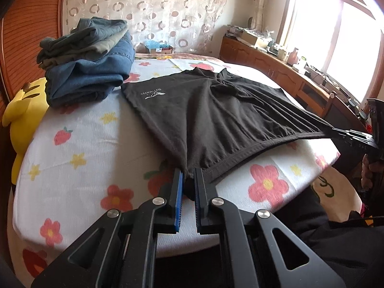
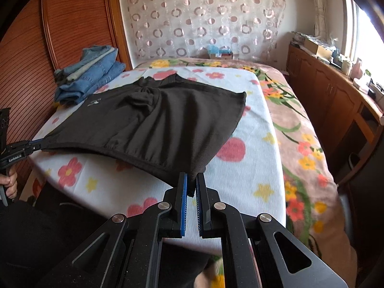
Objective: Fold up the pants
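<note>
Clamped between my left gripper pads, the black pants waistband stretches taut to my right gripper — also pinching it — above the flowered sheet.
</note>
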Demonstrator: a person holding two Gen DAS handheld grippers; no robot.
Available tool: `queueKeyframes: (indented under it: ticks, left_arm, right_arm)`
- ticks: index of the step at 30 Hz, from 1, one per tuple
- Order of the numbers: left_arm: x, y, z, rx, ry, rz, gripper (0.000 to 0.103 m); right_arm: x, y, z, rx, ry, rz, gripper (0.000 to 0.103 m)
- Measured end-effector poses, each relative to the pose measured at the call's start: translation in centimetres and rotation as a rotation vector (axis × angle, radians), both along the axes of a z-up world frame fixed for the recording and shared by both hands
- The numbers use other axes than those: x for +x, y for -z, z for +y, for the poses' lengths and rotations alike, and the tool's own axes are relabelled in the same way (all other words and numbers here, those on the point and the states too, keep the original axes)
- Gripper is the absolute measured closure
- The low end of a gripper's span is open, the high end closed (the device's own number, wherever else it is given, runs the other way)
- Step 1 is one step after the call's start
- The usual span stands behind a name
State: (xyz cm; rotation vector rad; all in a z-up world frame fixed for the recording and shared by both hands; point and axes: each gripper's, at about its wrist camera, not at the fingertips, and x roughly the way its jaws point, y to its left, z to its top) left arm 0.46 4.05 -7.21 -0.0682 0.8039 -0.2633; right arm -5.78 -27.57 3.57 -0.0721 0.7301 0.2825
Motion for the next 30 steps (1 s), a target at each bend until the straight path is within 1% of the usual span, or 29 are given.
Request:
queueKeyframes:
  ticks: [3,6,10,11,15,18,20,22,27,30]
  left_arm:
    - [-0.1,-0.1,-0.1,0.004,0.0,0.0,0.093]
    - [0.2,-0.1,-0.4,0.044,-0.002,-0.001,0.093]
    - [0.5,0.0,-0.3,0.038,-0.003,0.005,0.093]
    - [0.6,0.2,-0.2,0.04,-0.004,0.011,0.093]
    - [0.7,0.7,-0.2,0.047,-0.006,0.023,0.093]
    - [0.8,0.7,-0.3,0.056,-0.005,0.028,0.093]
    - [0.8,0.6,-0.2,0.06,-0.005,0.028,0.093]
    - [0.8,0.6,-0.3,0.063,-0.007,0.027,0.093]
    - [0.9,0.5,-0.6,0.07,-0.005,0.019,0.093]
    - [1.4,0.0,-1.4,0.106,0.019,0.008,0.093]
  right_arm:
    - [0.2,-0.1,0.2,-0.006,-0.001,0.008,0.096]
    - [1.1,-0.2,0.2,0.006,0.001,0.017,0.096]
    - [1.3,-0.2,0.4,0.017,-0.001,0.019,0.096]
    - [1.1,-0.2,0.4,0.017,0.002,0.018,0.094]
    - [0.9,-0.3,0.2,0.026,0.025,-0.002,0.09]
    - [0.6,-0.5,0.2,0.029,0.047,-0.025,0.083]
    - [0.3,-0.6,0.2,0.038,0.051,-0.04,0.074]
    - [0.1,-0.7,0.2,0.045,0.05,-0.057,0.07]
    - [0.5,0.1,0.2,0.074,0.064,-0.068,0.068]
    - [1.0,0.8,0.3,0.075,0.064,-0.057,0.068]
